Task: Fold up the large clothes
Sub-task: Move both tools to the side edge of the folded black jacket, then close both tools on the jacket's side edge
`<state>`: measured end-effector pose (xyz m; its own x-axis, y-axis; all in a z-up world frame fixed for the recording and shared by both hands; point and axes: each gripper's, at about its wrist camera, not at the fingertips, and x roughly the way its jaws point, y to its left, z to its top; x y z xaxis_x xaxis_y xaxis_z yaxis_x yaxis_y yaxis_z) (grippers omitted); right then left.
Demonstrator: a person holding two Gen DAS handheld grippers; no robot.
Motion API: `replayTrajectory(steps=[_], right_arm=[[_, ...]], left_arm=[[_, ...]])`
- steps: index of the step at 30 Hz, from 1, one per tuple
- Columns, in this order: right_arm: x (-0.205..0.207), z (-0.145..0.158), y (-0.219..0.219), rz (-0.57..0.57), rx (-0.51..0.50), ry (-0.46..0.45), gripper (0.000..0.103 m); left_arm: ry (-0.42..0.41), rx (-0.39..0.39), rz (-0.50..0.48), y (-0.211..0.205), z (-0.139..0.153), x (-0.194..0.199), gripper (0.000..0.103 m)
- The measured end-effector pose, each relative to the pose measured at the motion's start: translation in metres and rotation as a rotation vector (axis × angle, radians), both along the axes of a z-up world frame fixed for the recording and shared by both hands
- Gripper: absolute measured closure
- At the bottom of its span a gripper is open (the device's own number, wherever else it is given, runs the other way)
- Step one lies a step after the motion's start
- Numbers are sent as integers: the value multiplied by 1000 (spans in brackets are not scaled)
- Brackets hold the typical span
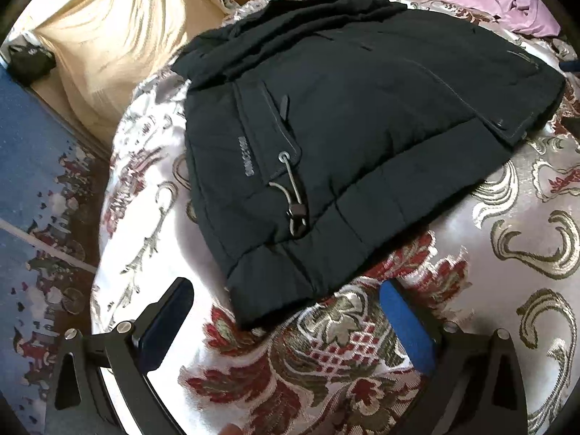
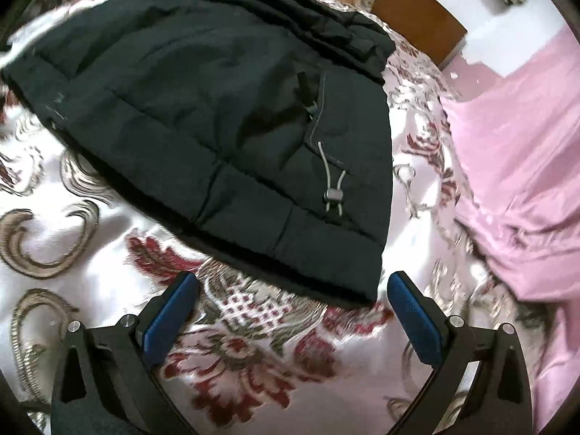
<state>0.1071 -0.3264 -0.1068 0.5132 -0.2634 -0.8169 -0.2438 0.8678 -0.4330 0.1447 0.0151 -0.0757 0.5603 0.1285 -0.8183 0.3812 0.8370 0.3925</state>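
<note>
A dark padded jacket (image 1: 362,119) lies folded into a compact block on the patterned bedspread (image 1: 326,373). A grey drawstring with a toggle (image 1: 295,195) hangs at its near hem. My left gripper (image 1: 286,290) hovers open just short of the jacket's near corner, holding nothing. In the right wrist view the same jacket (image 2: 203,108) fills the upper left, its cord toggle (image 2: 333,195) near the right edge. My right gripper (image 2: 291,282) is open too, its blue pads (image 2: 170,319) spread just below the jacket's hem corner.
A pink cloth (image 2: 514,181) lies bunched on the bed to the right. A cream sheet (image 1: 108,47) drapes off the far left side, beside a brown wooden headboard (image 2: 417,11). A blue patterned floor (image 1: 36,181) lies below the bed's left edge.
</note>
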Motion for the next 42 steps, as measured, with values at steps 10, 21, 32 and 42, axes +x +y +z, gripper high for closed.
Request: replayTrajectory(steps=[10, 21, 32, 42], right_arm=[[10, -1, 22, 102, -128, -45, 1], [1, 0, 25, 169, -84, -65, 57], [-11, 15, 21, 176, -11, -143, 96], [-26, 40, 5, 134, 76, -262, 99]], left_arm=[[-102, 56, 6, -5, 5, 1, 8], [-132, 106, -56, -16, 2, -5, 56], [-147, 46, -124, -21, 11, -13, 97], [-261, -27, -121, -16, 38, -32, 98]])
